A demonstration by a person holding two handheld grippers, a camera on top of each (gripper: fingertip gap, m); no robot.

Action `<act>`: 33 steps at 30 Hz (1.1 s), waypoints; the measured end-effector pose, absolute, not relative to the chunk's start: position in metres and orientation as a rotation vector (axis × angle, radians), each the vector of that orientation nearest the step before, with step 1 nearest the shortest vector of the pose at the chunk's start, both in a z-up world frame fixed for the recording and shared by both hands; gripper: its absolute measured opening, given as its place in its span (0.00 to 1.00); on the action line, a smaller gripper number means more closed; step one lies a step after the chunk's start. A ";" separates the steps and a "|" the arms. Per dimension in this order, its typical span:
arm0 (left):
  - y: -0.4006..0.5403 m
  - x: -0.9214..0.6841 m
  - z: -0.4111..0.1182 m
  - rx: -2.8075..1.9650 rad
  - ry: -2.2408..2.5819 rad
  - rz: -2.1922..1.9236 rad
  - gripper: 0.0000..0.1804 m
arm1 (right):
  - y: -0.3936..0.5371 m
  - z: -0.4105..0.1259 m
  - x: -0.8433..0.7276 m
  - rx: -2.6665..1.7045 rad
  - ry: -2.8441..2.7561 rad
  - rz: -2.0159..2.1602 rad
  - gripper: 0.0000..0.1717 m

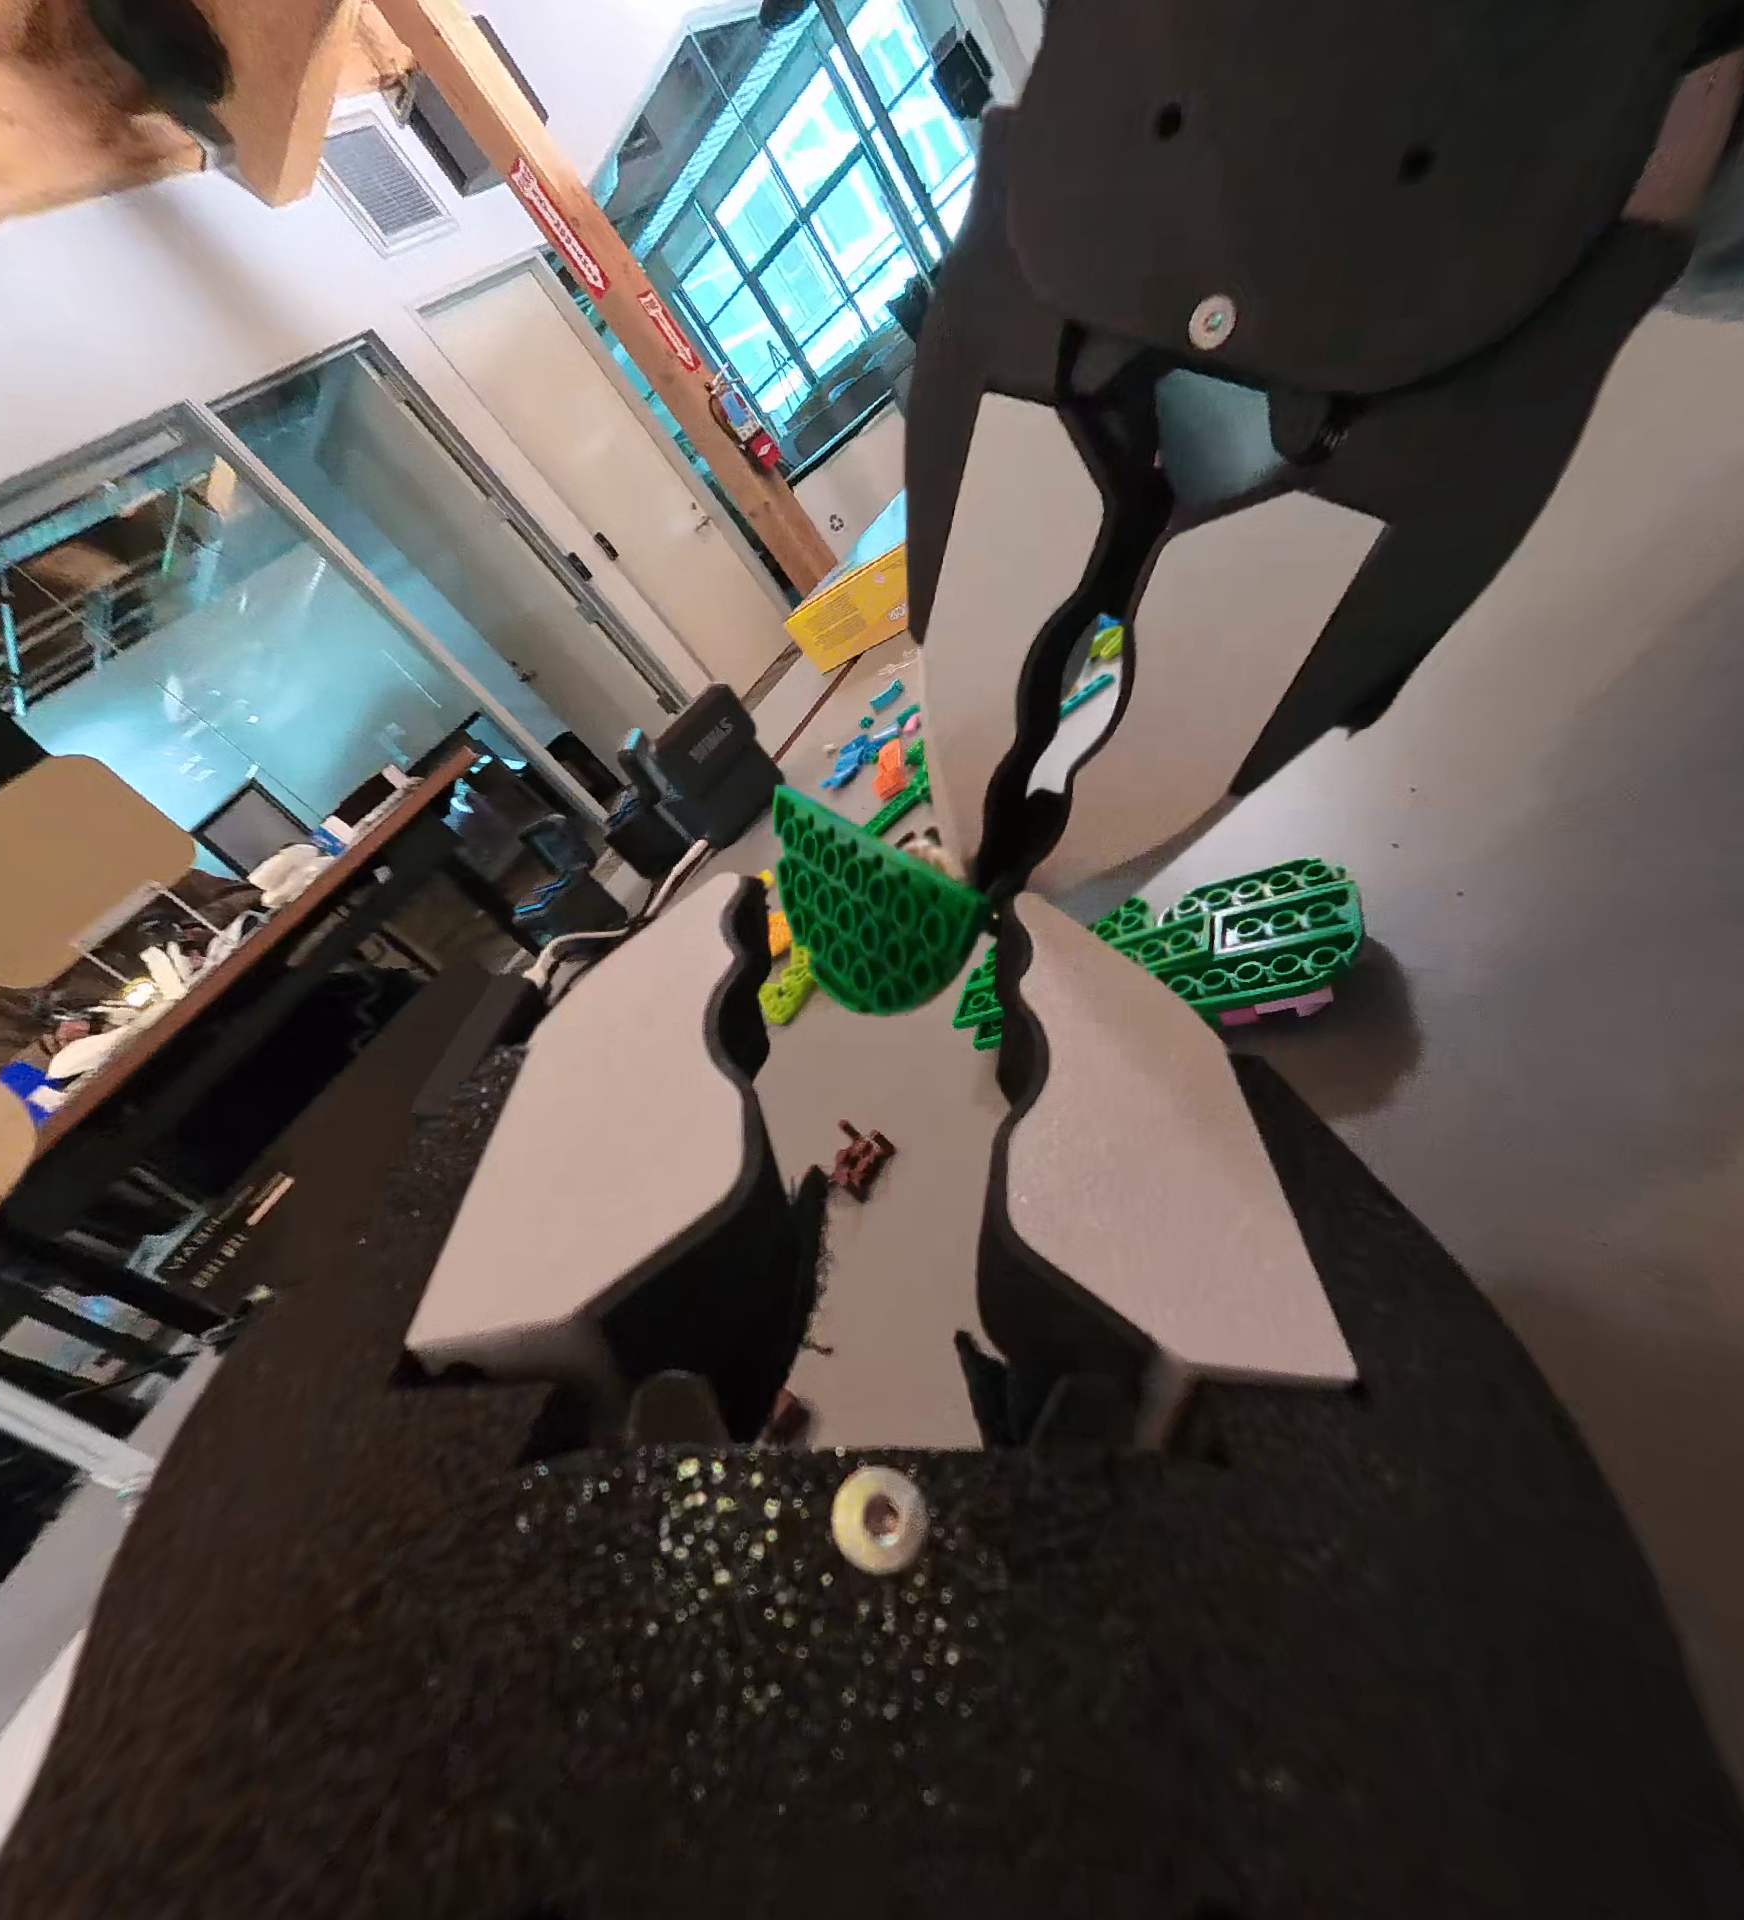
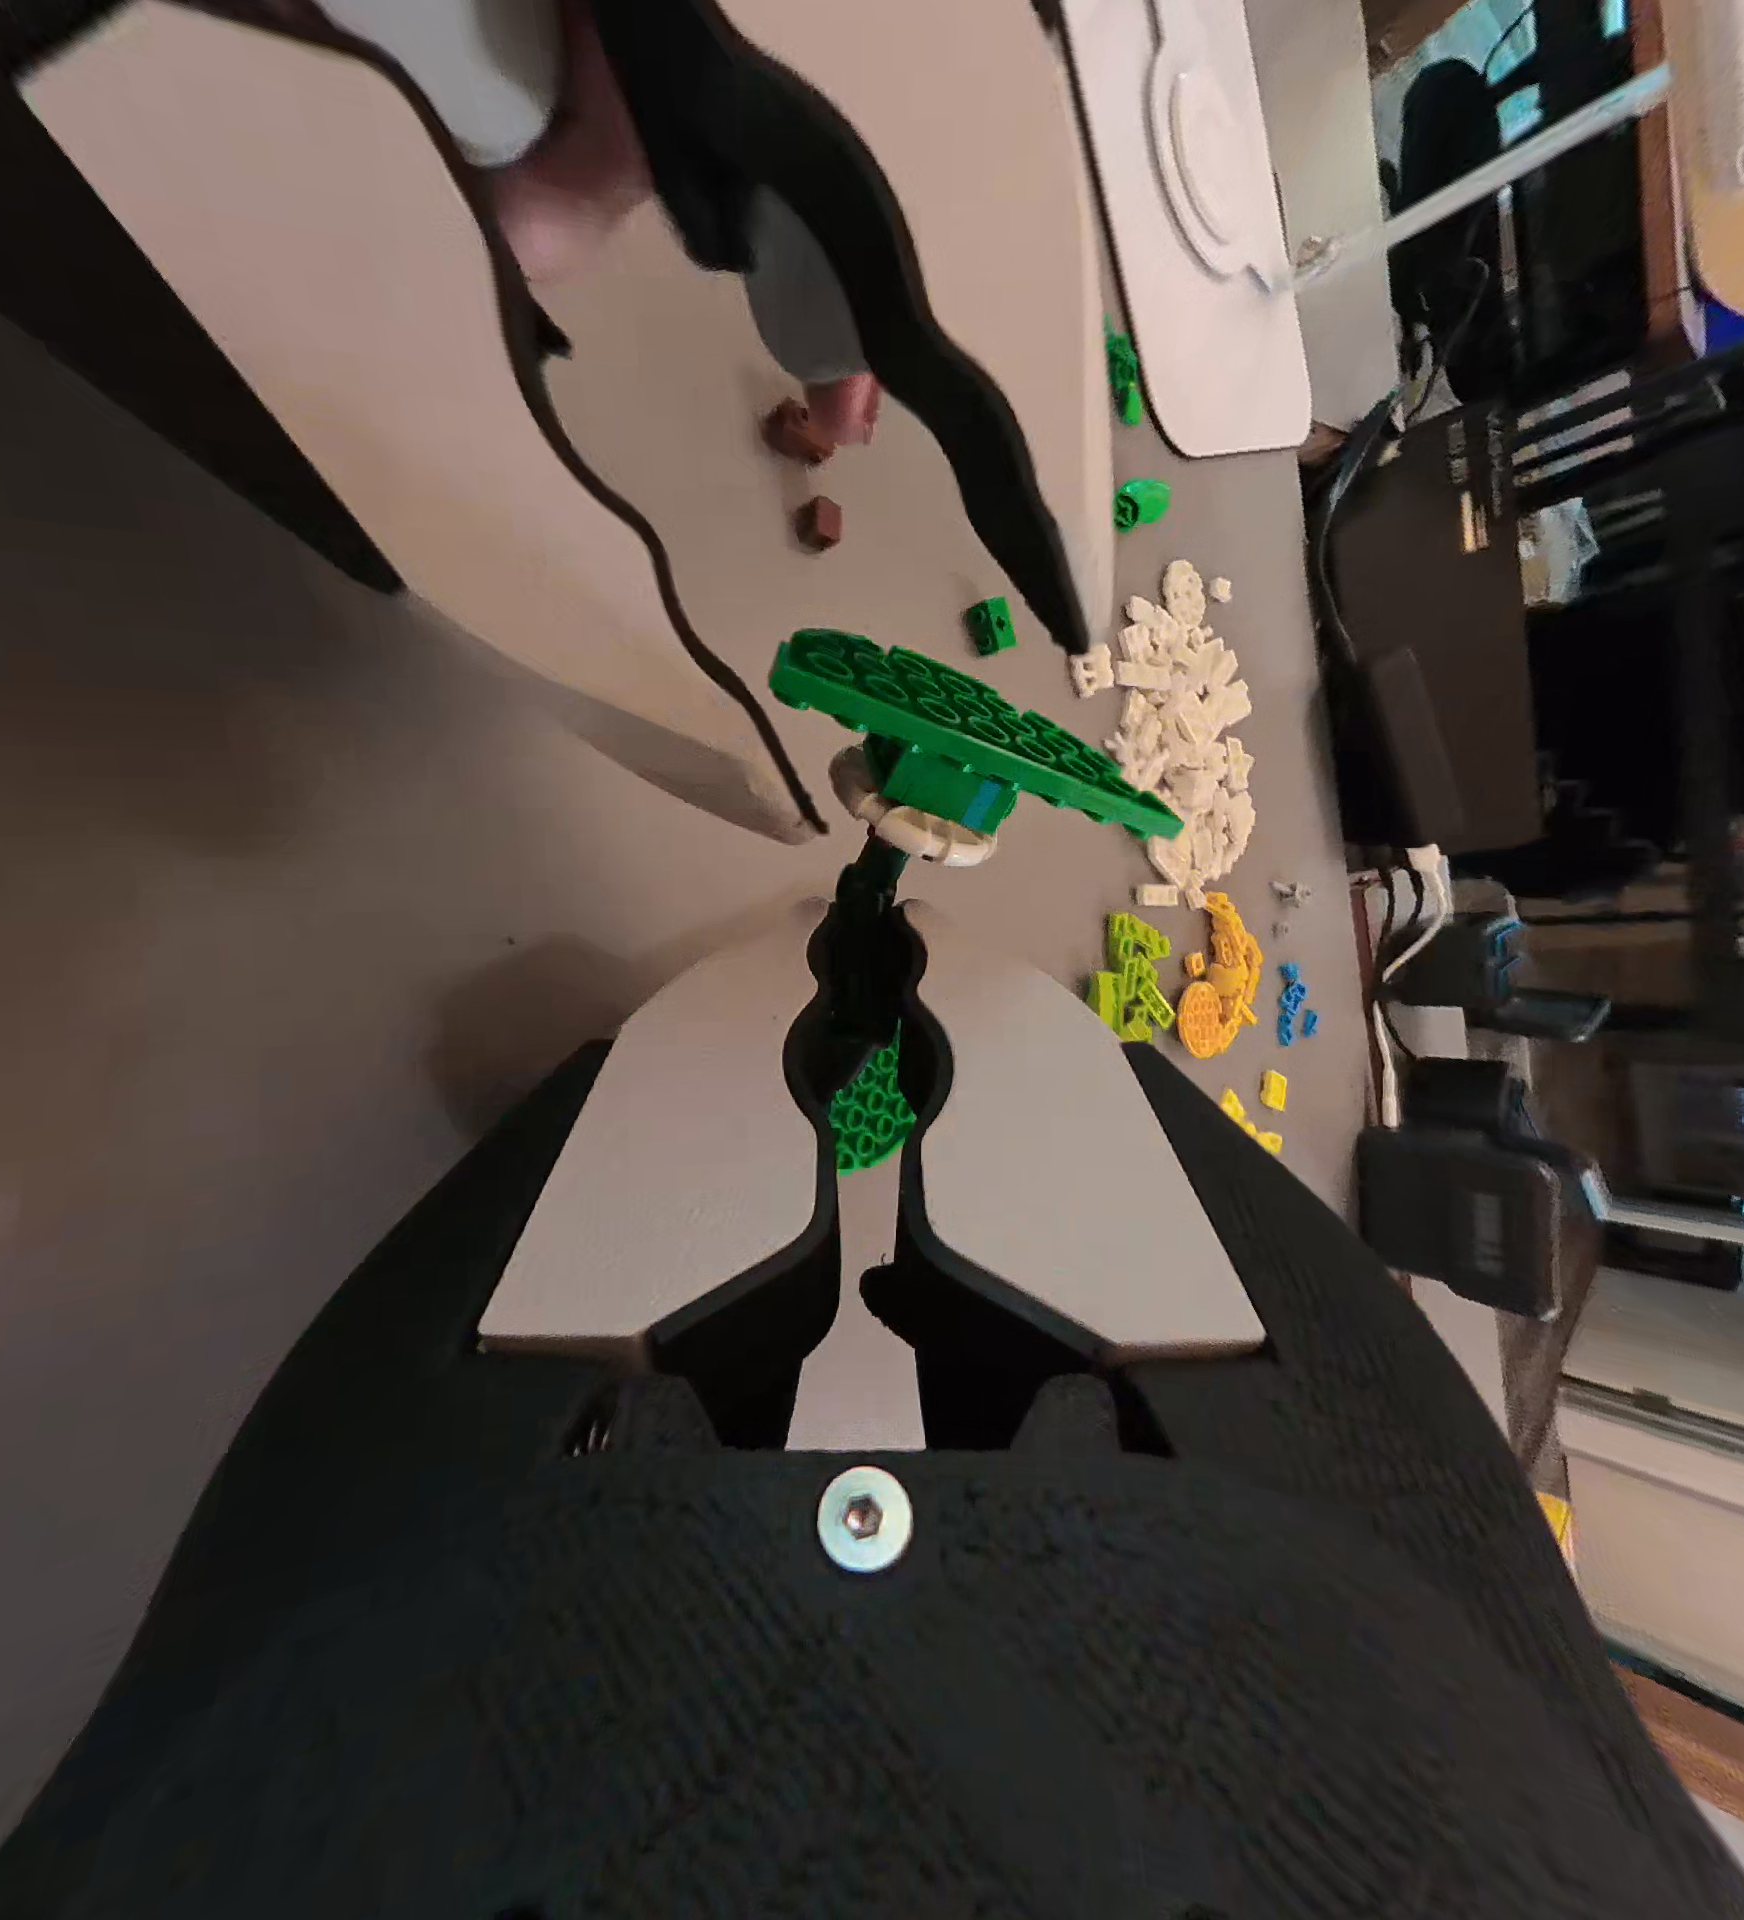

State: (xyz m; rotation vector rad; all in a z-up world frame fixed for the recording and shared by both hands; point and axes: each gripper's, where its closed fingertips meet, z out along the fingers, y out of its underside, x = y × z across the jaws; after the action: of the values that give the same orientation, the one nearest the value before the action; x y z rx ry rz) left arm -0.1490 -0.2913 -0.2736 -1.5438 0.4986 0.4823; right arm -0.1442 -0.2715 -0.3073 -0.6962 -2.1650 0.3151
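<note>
My right gripper [image 2: 866, 916] is shut on the dark green stem [image 2: 863, 883] of a small brick build. The stem carries a white round piece [image 2: 935, 836] and a green half-round plate [image 2: 961, 727], held above the grey table [image 2: 224, 935]. In the left wrist view the right gripper [image 1: 993, 883] comes down from above with the plate [image 1: 868, 914] beside its tips. My left gripper [image 1: 883, 904] is open. Its fingers [image 2: 795, 821] stand on either side of the plate without pressing on it.
A larger green brick build [image 1: 1252, 935] lies on the table to the right. Small brown pieces [image 1: 863, 1158] lie under my left gripper. Piles of white [image 2: 1185, 727], yellow [image 2: 1221, 987] and lime bricks [image 2: 1128, 977] lie near black devices [image 2: 1439, 644]. A yellow box [image 1: 847, 623] stands at the far end. Left tips to right tips: about 4 cm.
</note>
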 end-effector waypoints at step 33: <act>-0.305 -0.194 -0.245 -1.505 0.037 -0.227 0.03 | -0.220 -0.281 -0.151 0.215 -1.770 -0.372 0.03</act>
State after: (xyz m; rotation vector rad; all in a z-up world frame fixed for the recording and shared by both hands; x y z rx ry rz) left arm -0.1944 -0.3048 -0.2452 -1.5049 0.0365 -0.2271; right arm -0.1514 -0.2199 -0.2812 0.2149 -1.7698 -0.3717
